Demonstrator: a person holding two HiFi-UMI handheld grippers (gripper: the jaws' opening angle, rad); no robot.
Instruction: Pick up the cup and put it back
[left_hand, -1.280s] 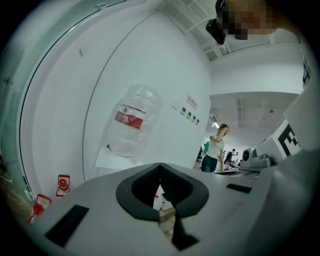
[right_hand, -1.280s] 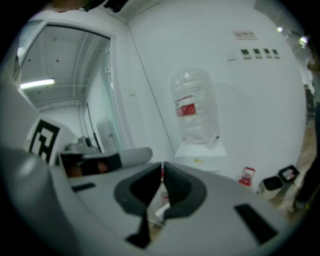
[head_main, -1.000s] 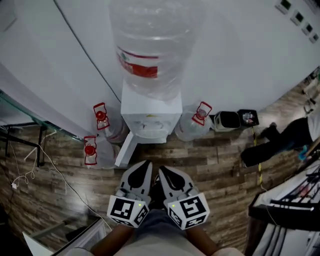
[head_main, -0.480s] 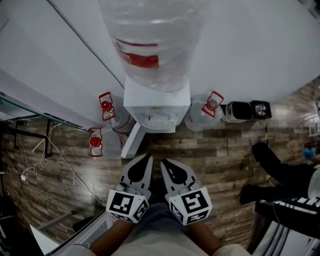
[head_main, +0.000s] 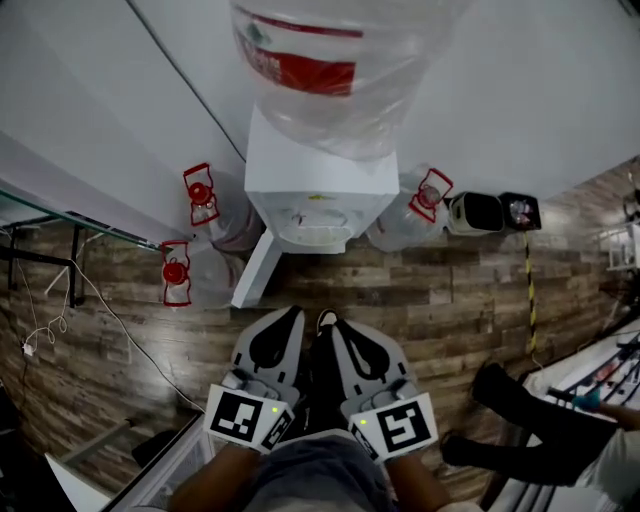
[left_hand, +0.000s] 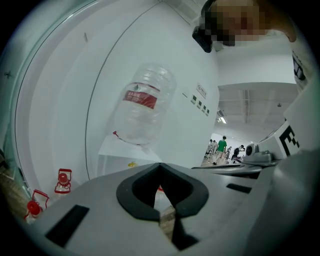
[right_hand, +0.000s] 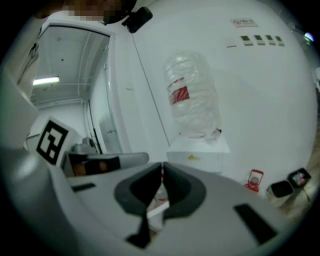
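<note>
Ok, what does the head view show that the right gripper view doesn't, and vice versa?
Only the head view: two clear water jugs with red handles left of the white water dispenser, and a bystander's dark-trousered legs. Only the right gripper view: a row of small green wall signs and a ceiling light strip. Both: that dispenser, its big clear bottle with a red label, one more red-handled jug on its right, and two black bins.

One white water dispenser (head_main: 318, 190) carries one large clear bottle (head_main: 330, 70). Three red-handled bottles (head_main: 201, 194) (head_main: 177, 272) (head_main: 430, 193) stand on the floor (head_main: 420, 300) beside it, plus two small dark bins (head_main: 473, 212) (head_main: 520, 210). Two claws: left claw (head_main: 291, 320), right claw (head_main: 338, 328).
</note>
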